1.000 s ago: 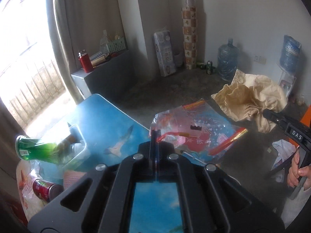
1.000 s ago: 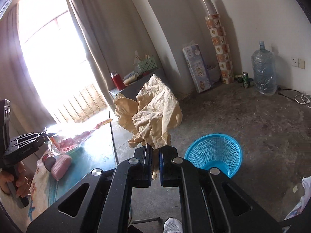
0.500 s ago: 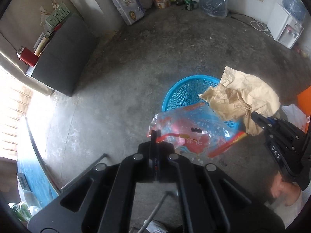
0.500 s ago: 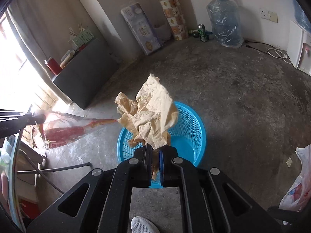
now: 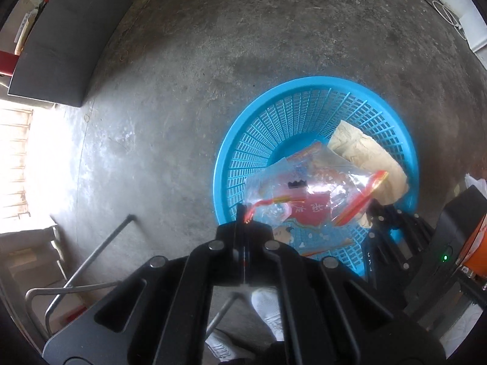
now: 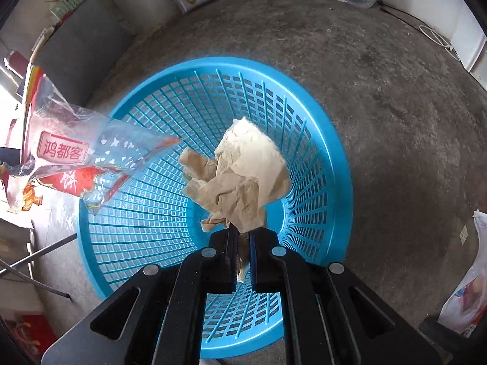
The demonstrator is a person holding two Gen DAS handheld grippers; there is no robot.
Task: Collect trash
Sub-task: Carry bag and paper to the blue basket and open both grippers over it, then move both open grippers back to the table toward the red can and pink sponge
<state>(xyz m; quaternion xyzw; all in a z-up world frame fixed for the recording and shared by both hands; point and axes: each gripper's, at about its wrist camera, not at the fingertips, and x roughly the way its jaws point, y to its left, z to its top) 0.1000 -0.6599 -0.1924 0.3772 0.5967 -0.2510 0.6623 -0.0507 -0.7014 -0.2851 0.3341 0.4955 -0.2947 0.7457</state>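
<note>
Your left gripper (image 5: 244, 213) points steeply down with its jaws closed on the red edge strip of a clear plastic wrapper (image 5: 307, 194). The wrapper fans out ahead of the fingertips, red printed label and red seal strips showing, and hangs over the near part of the blue basket (image 5: 243, 140). In your right wrist view the same wrapper (image 6: 70, 158) comes in from the left and its far corner reaches over the basket's left rim.

Your right gripper (image 6: 243, 234) also points down, its jaws nearly together and pinching the lower edge of a crumpled brown paper (image 6: 243, 179). The paper stands up from the fingertips and sits over the middle of the basket (image 6: 334, 164), above its mesh floor; whether it touches the mesh you cannot tell. From the left wrist view the paper (image 5: 362, 149) shows on the right side of the basket, beyond the wrapper, with the right gripper's black body (image 5: 395, 231) just at the basket's near right rim.

The basket stands on the bare concrete floor (image 5: 213, 45). A white shoe (image 5: 268, 307) shows below the left gripper, near the basket's closest edge. Thin metal legs (image 5: 100, 249) run across the floor to the left, and a dark low cabinet (image 5: 61, 45) stands well apart at the upper left.
</note>
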